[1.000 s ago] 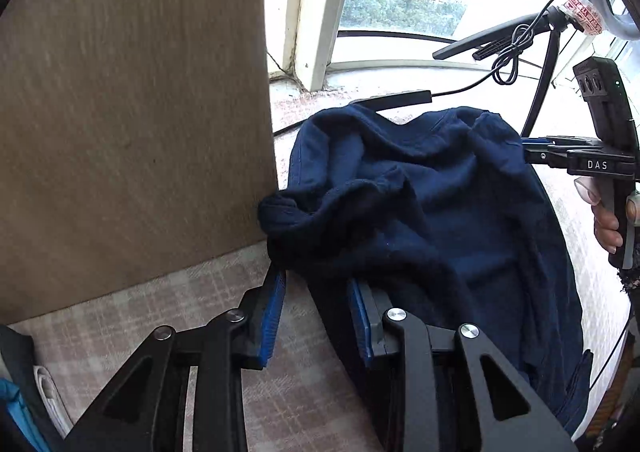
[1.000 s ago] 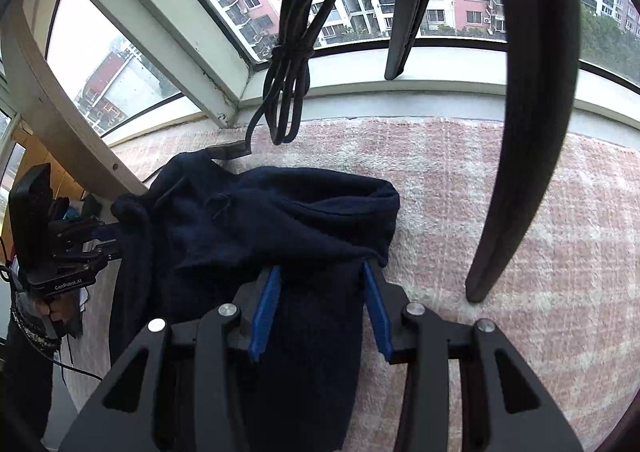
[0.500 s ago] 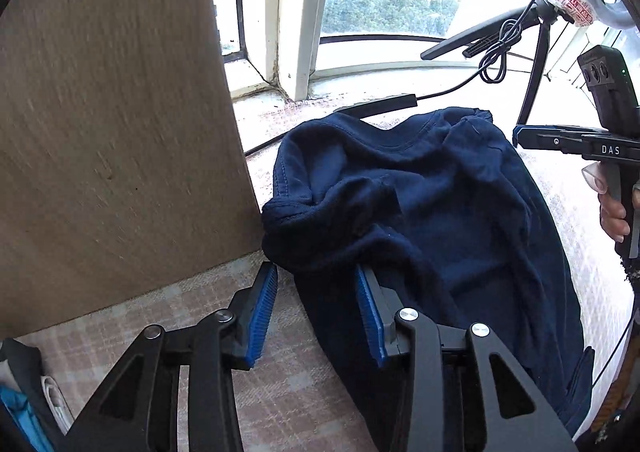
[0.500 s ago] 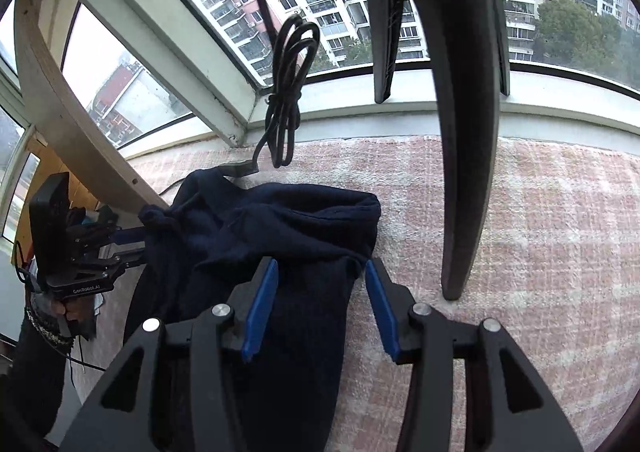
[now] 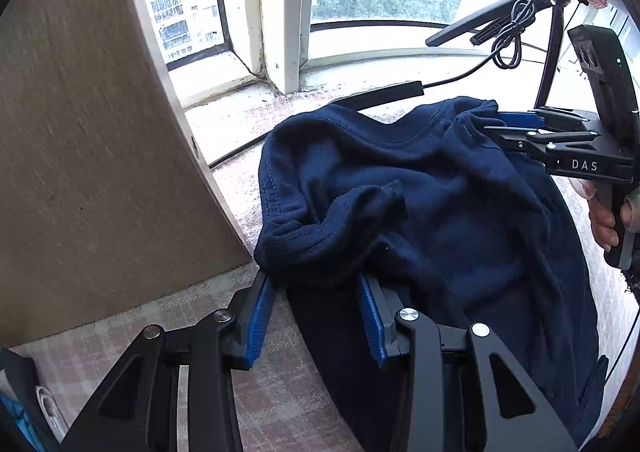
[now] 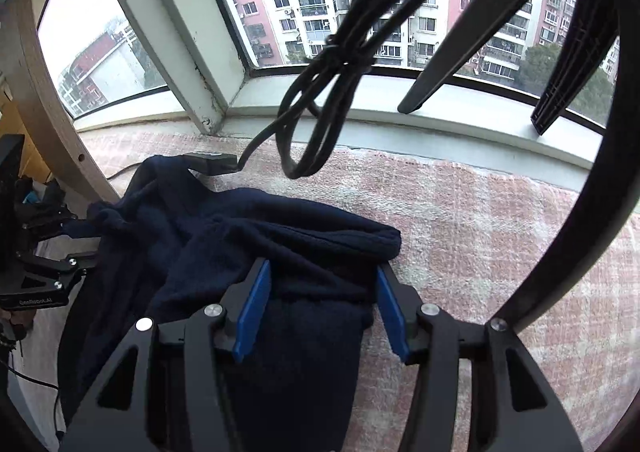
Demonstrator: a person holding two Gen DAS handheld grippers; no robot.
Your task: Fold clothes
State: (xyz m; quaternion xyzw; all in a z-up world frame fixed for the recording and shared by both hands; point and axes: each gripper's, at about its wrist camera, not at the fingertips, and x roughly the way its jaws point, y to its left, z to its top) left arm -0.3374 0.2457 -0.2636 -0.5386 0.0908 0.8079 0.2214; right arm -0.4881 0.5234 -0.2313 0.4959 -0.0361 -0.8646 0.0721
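Note:
A navy blue sweatshirt point(image 5: 440, 212) lies rumpled on a pink plaid cover point(image 6: 480, 252) by the window. My left gripper point(image 5: 316, 284) is open, and a bunched hem of the garment sits between its blue pads point(image 5: 256, 316). My right gripper point(image 6: 320, 272) is also open, its jaws spread wide around a thick fold of the sweatshirt point(image 6: 200, 252). The left wrist view shows the right gripper point(image 5: 496, 124) side-on at the collar end, held by a hand point(image 5: 604, 220). The left gripper point(image 6: 80, 248) appears at the far left of the right wrist view.
A wooden panel point(image 5: 80, 132) stands close on the left. Black curved stand legs point(image 6: 592, 172) rise on the right, and a looped black cable point(image 6: 340, 52) hangs above the garment. A black foot point(image 5: 380, 94) rests behind the sweatshirt. The window sill point(image 6: 440, 132) borders the far side.
Both pairs of jaws have spread a little wider around the cloth. The right gripper has moved in toward the collar end, and the hanging cable now looms closer.

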